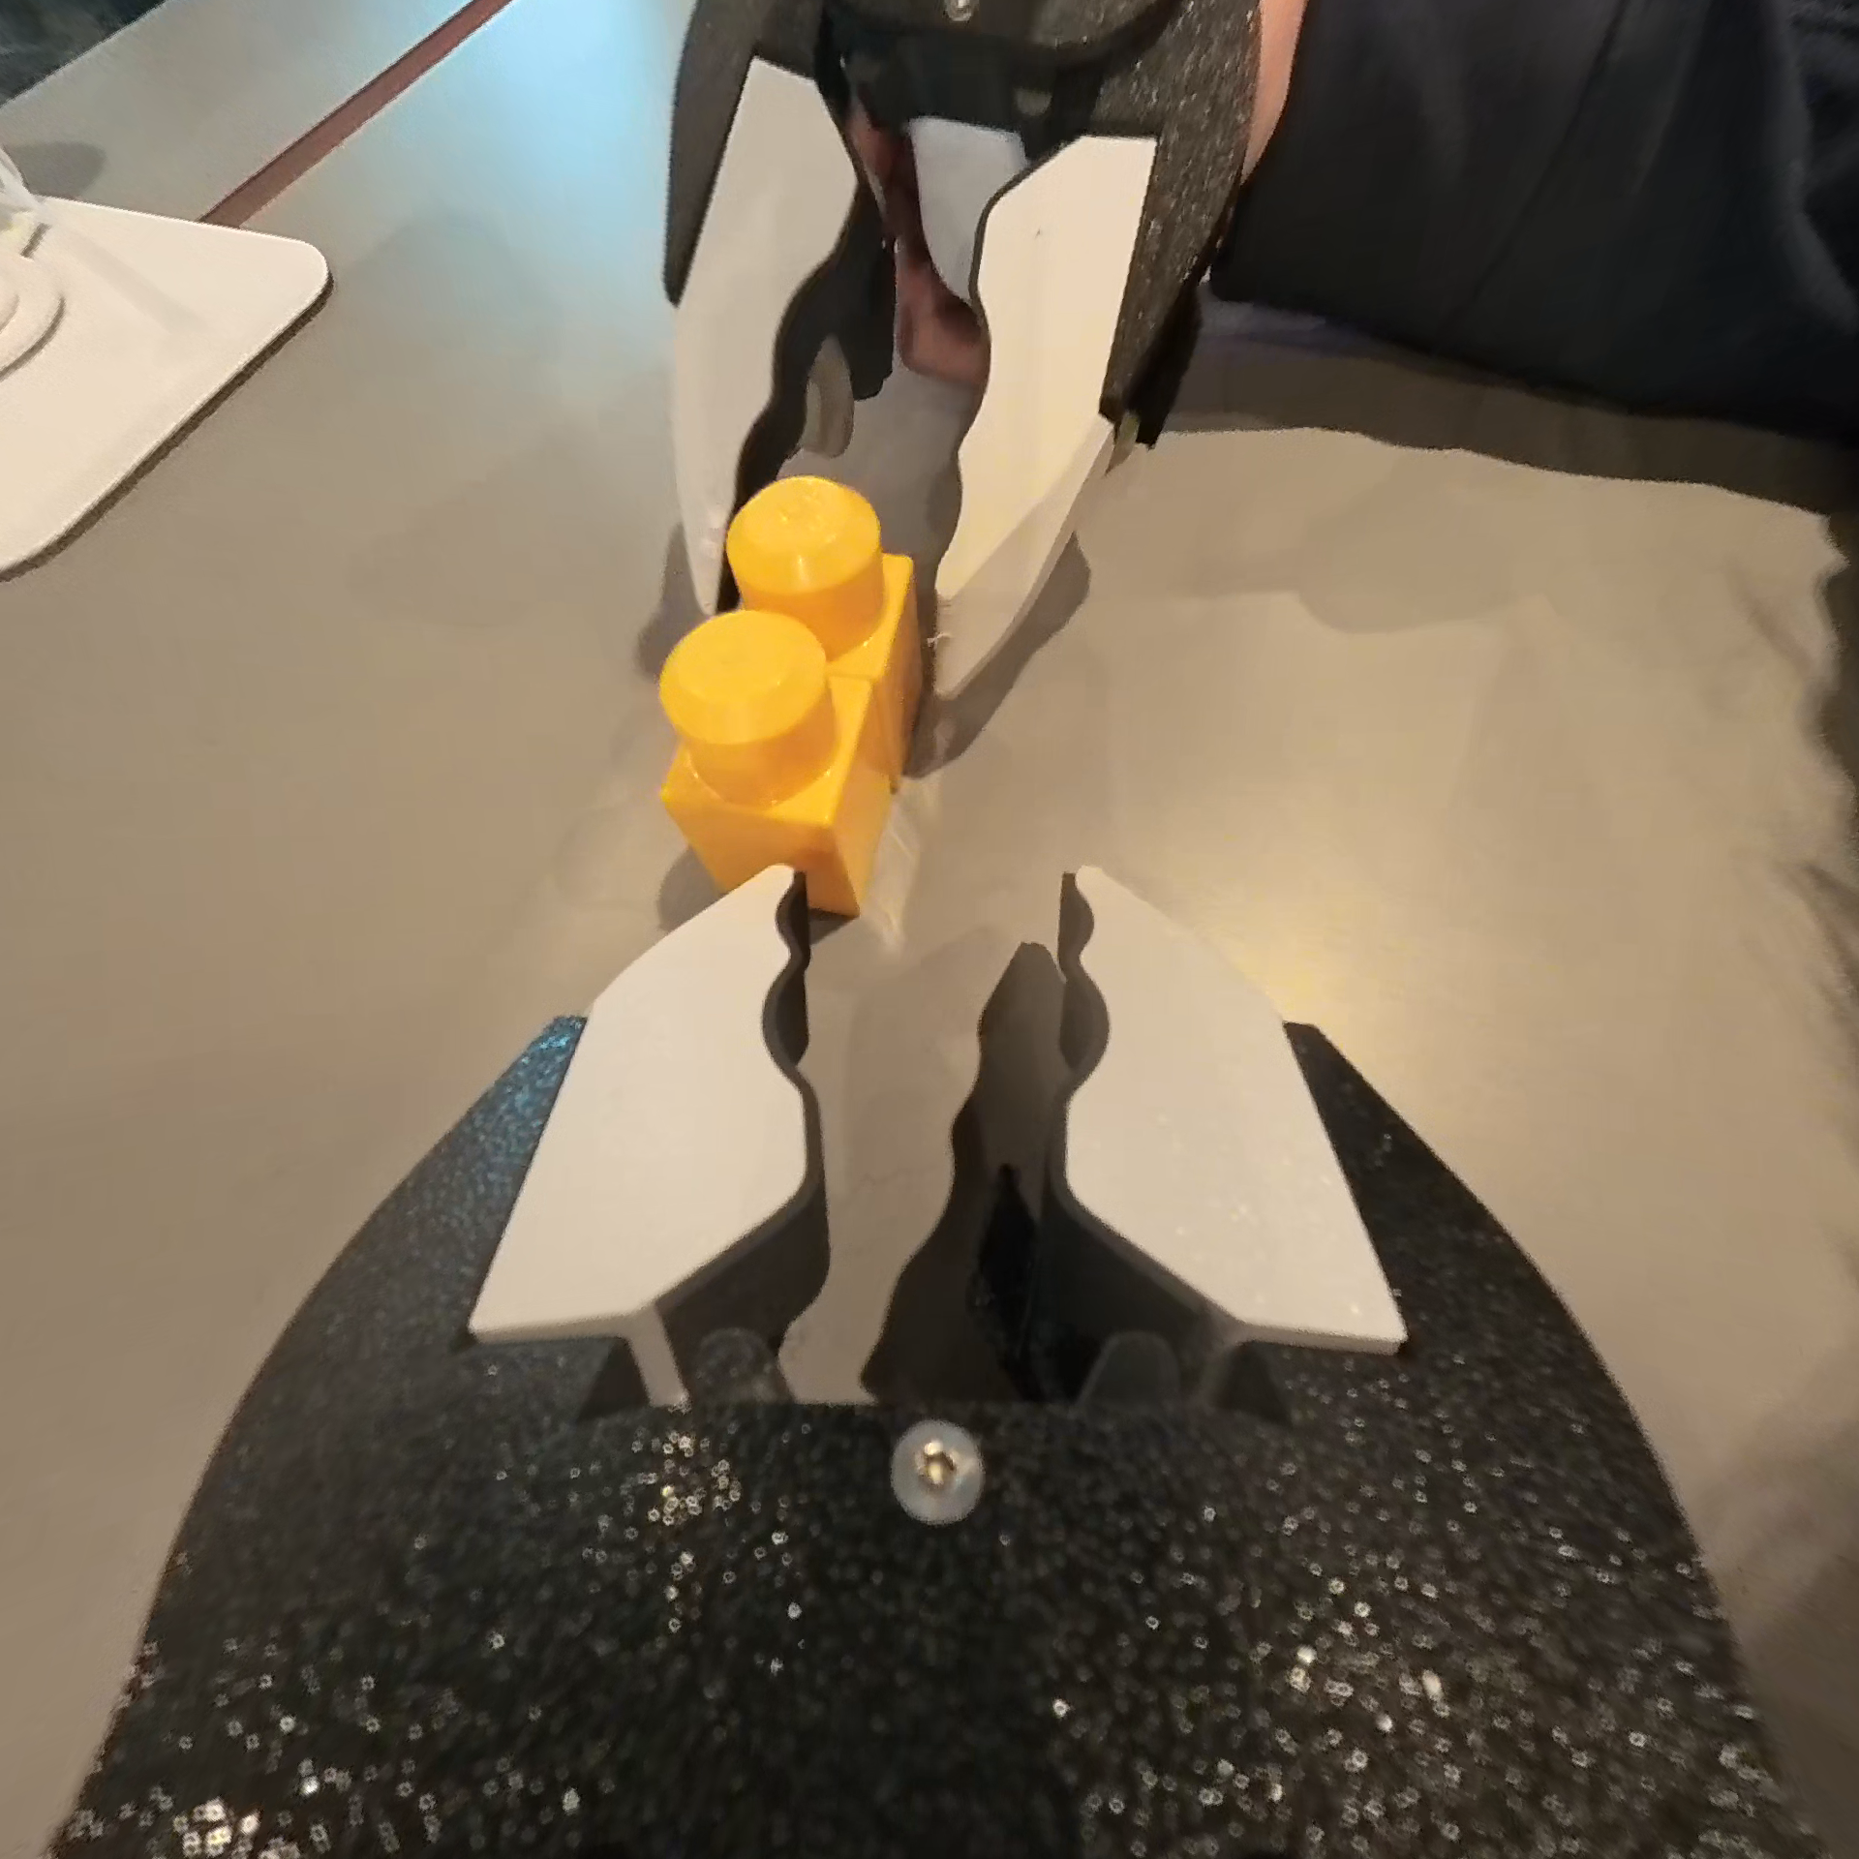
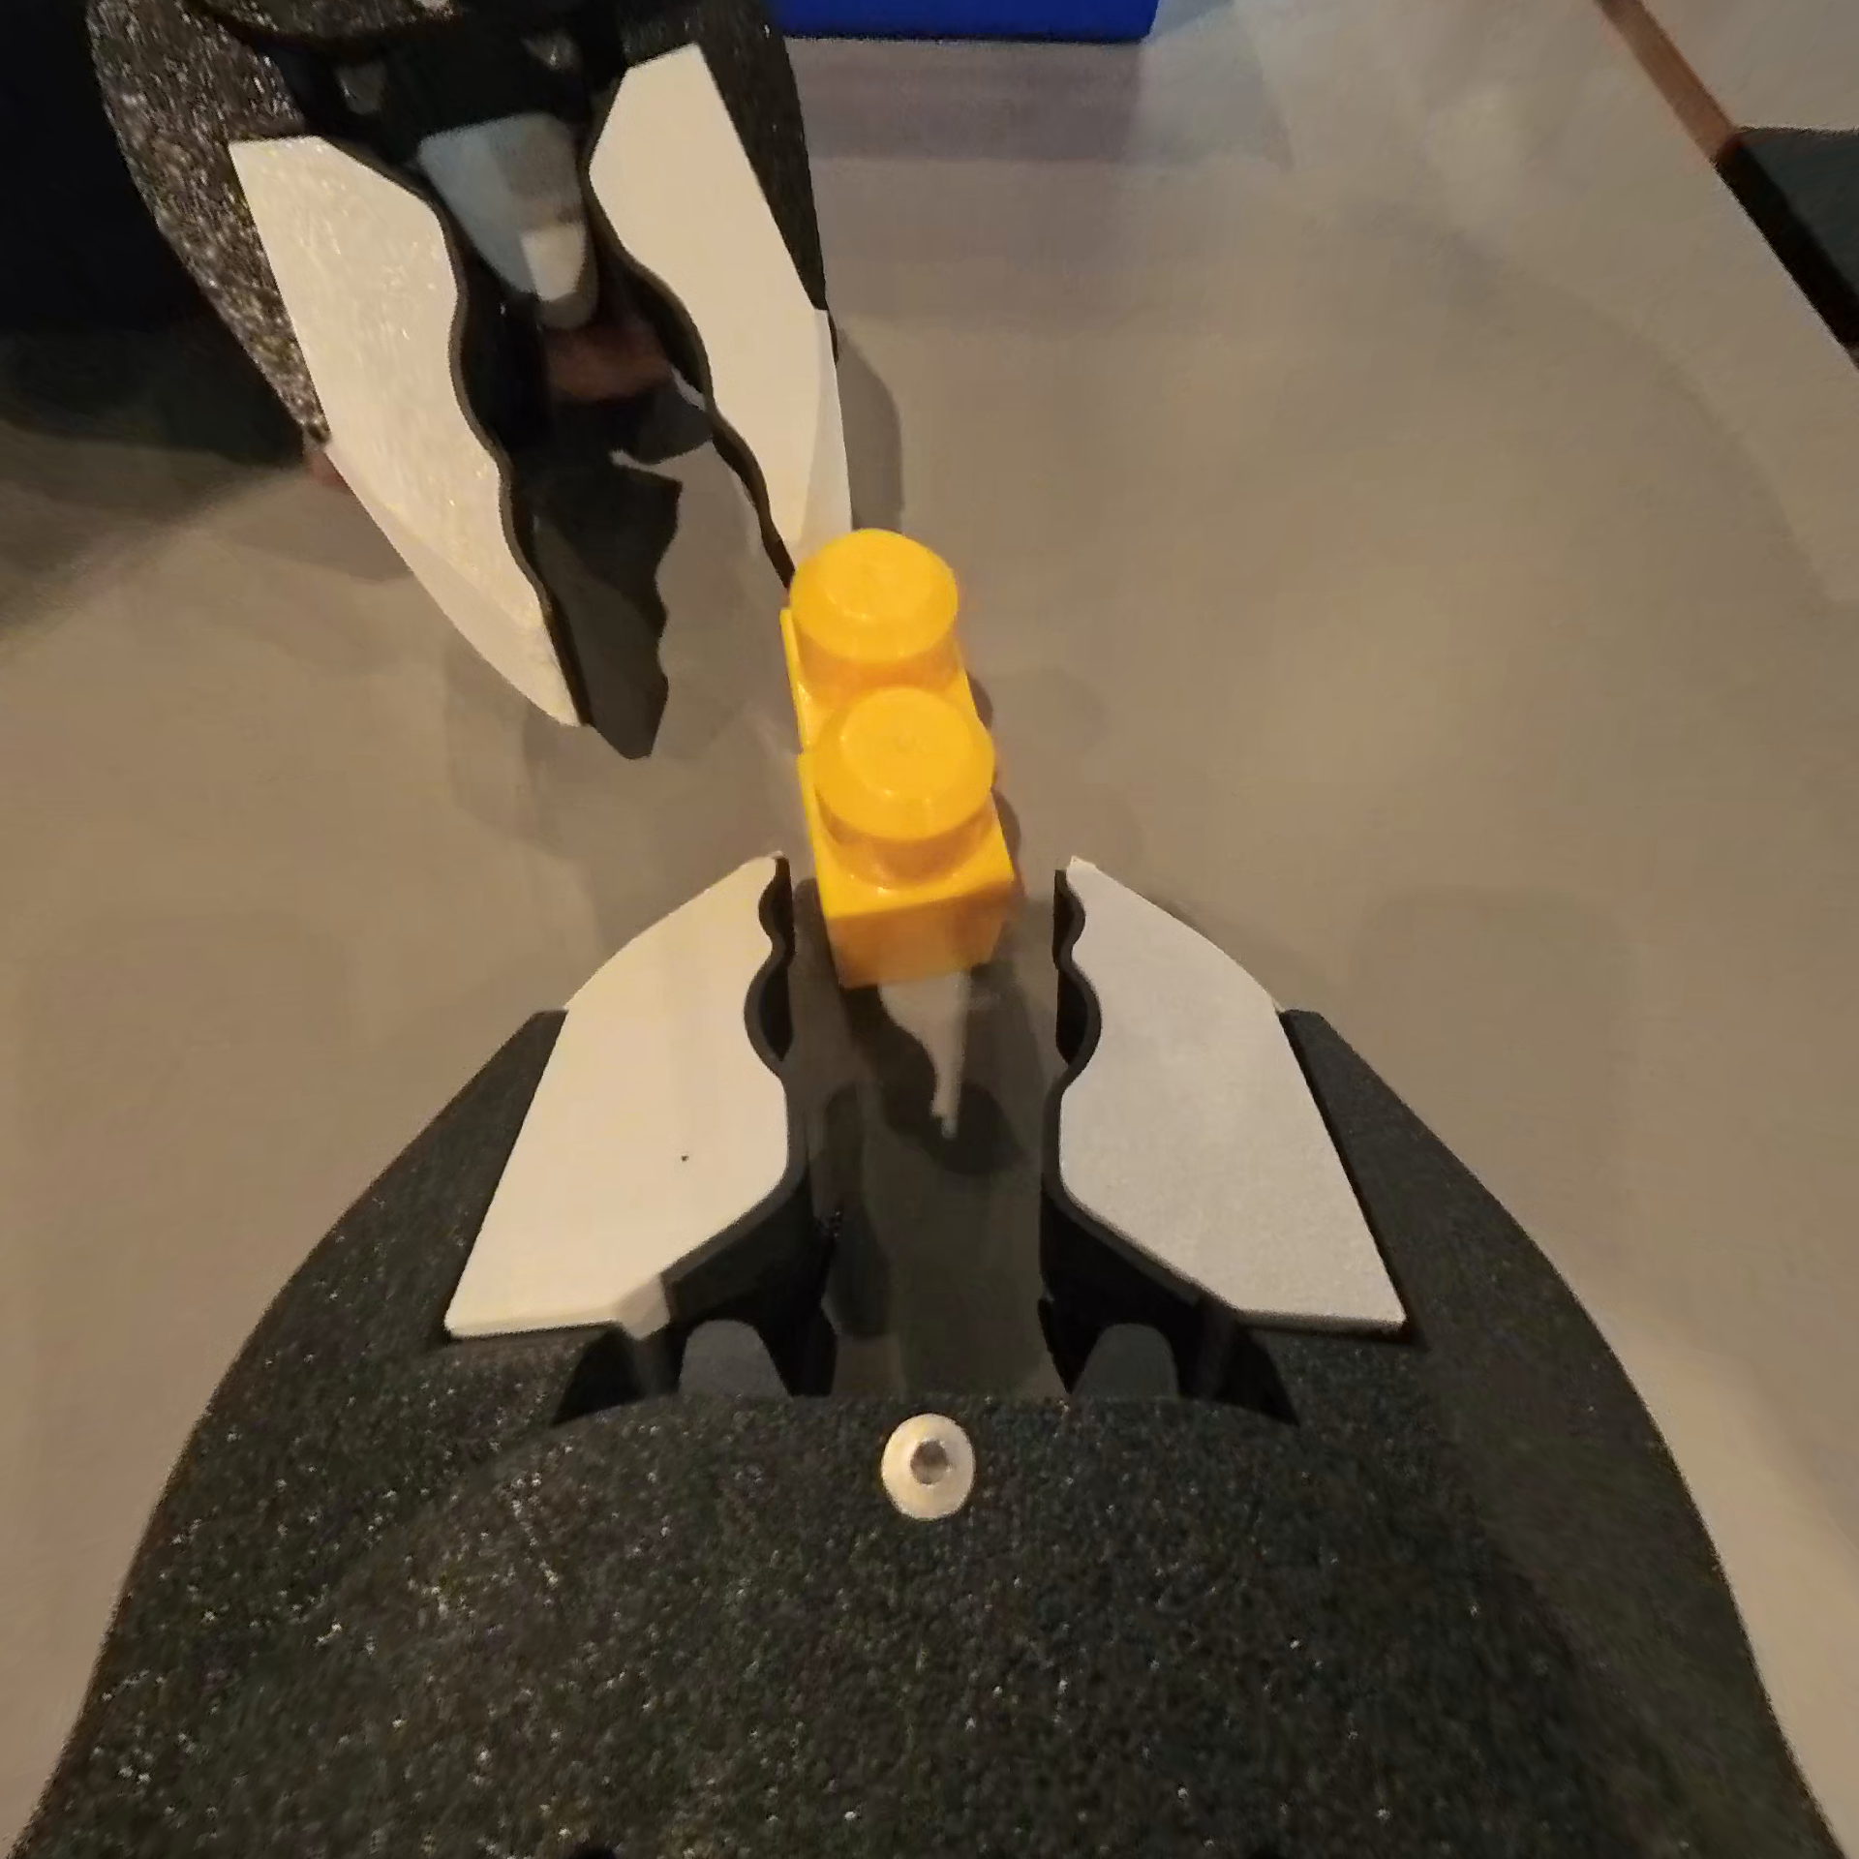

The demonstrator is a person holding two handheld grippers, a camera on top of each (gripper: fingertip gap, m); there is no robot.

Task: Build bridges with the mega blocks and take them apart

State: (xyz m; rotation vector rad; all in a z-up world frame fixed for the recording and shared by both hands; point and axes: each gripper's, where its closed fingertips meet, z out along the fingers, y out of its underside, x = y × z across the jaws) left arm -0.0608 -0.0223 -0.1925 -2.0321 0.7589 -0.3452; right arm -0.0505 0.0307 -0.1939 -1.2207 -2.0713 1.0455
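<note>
Though flanked by open tongs (image 2: 920, 875), block (image 2: 895, 765) free.

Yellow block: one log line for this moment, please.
yellow block on table | left tool open | right tool open, straddling block end | ungrasped

Likely an office or lab: plain grey table (image 1: 352, 704), white monitor-style stand base (image 1: 131, 372).

White tray (image 1: 141, 352) and blue object (image 2: 966, 18) on grey table (image 1: 352, 704).
</note>
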